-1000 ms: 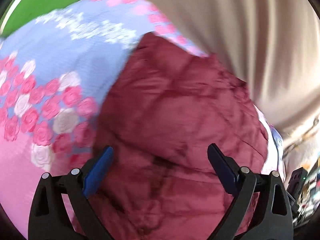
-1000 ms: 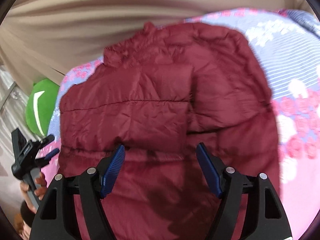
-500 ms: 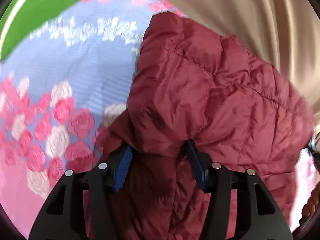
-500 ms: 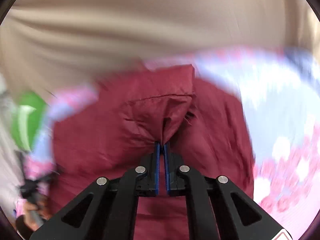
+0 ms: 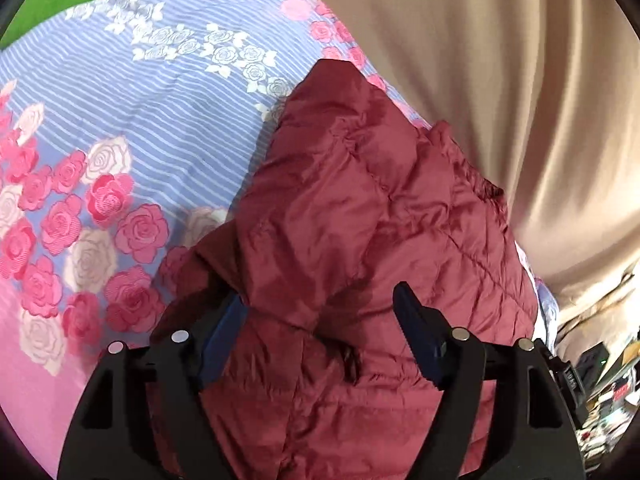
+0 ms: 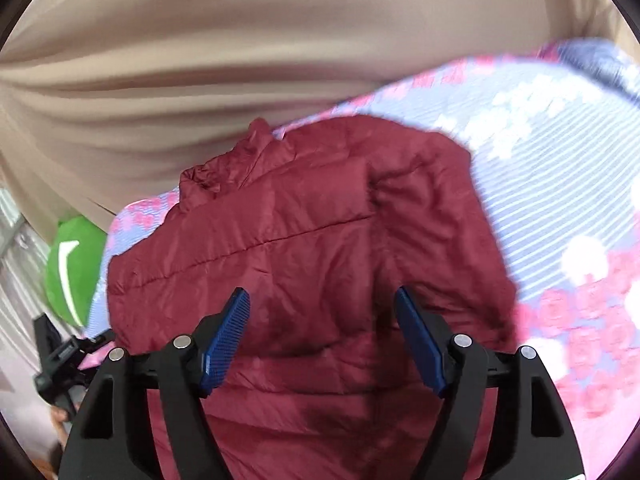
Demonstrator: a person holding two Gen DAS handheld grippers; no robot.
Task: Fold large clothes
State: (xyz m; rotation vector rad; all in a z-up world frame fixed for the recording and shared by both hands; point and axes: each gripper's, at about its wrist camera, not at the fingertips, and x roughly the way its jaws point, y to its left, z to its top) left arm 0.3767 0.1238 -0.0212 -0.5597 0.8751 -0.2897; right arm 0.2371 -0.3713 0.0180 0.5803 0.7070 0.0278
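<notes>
The jacket lies on the flowered bed, its collar toward the beige curtain, so its long axis runs from the tools to the curtain. Both sides look folded in over the body, leaving a narrow bundle; judging by that, the lengthwise folds are done and the hem-to-collar fold is left. The left tool is opening, jaws wide, with a raised fold of jacket between them and draped over the left pad, apparently let go. The right tool is opening too, wide above the jacket, gripping nothing.
</notes>
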